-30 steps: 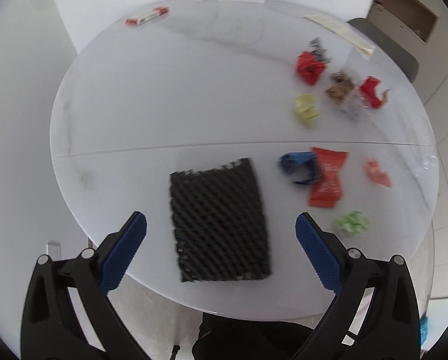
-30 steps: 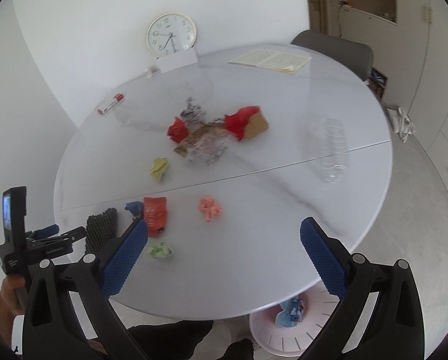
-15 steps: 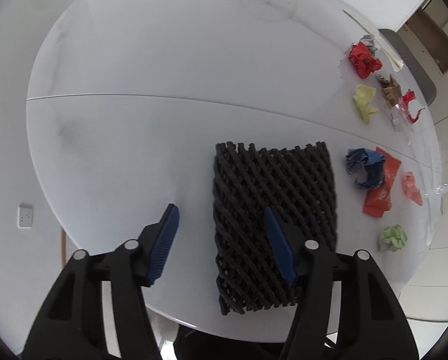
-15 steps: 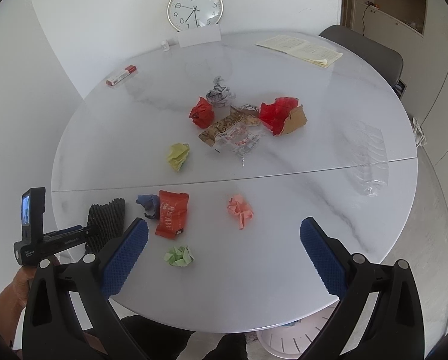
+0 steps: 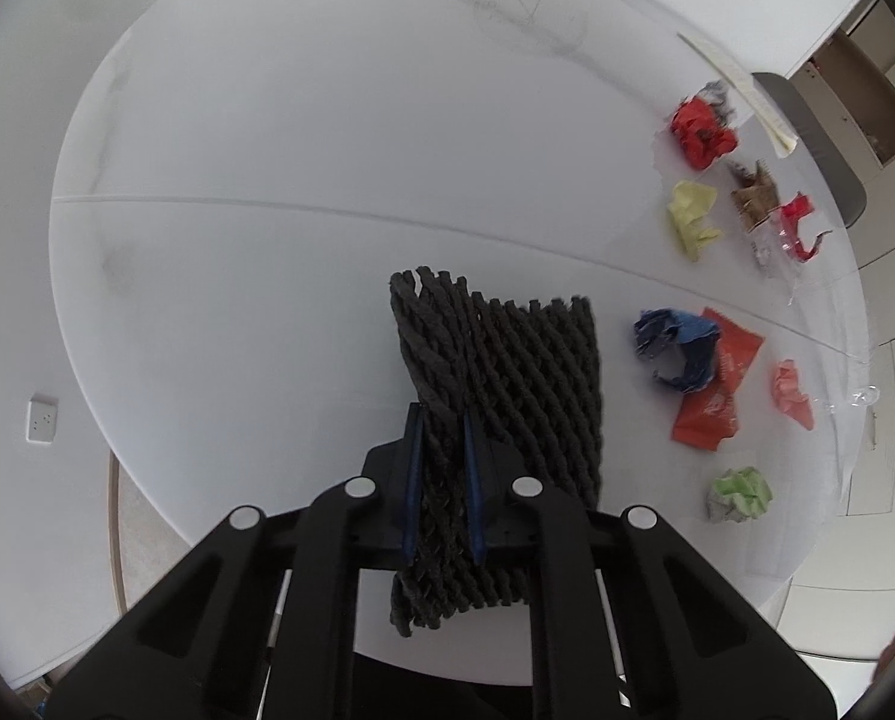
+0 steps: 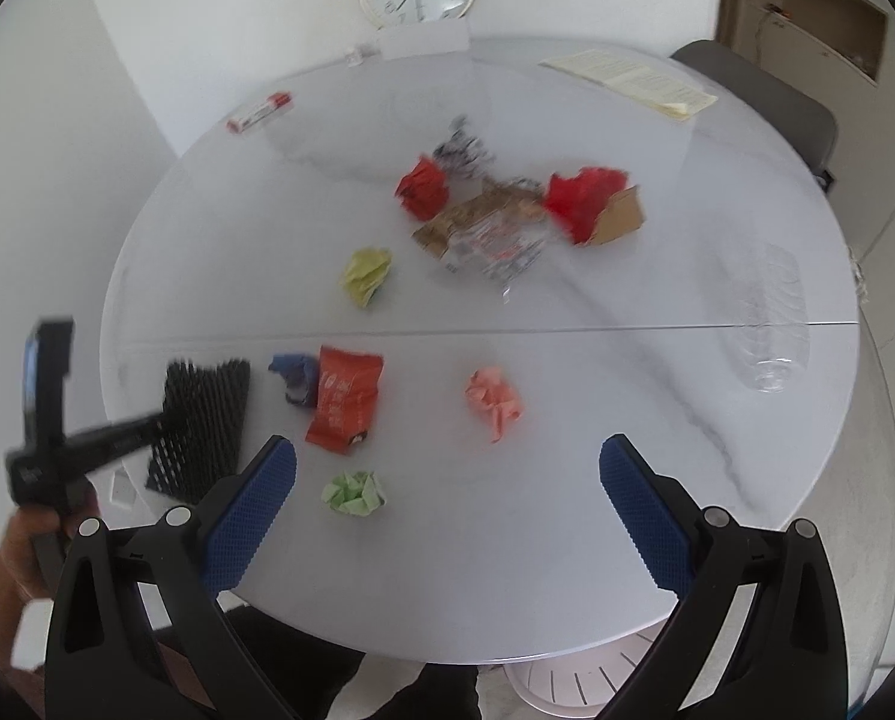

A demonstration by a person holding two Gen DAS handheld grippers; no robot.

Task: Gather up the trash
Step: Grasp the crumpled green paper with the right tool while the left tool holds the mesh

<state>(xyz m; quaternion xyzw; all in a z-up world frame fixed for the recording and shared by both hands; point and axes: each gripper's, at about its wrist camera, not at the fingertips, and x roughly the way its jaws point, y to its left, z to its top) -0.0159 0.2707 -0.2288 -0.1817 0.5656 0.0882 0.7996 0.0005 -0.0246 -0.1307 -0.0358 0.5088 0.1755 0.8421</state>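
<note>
Now the left tool [image 5: 441, 480] is pinching the black foam net sleeve [image 5: 507, 372] at the surface's [image 5: 267, 150] near edge, needing a lift toward the bin [image 6: 573, 681], while the right tool [image 6: 447, 498] is hovering spread.

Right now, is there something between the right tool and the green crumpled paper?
Nothing visible. The right tool hangs open above the table, and the green crumpled paper lies just ahead near its left finger, with only bare tabletop around.

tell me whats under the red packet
A blue wrapper pokes out from under the red packet's left edge. The rest sits on the table; anything beneath its middle is hidden.
</note>
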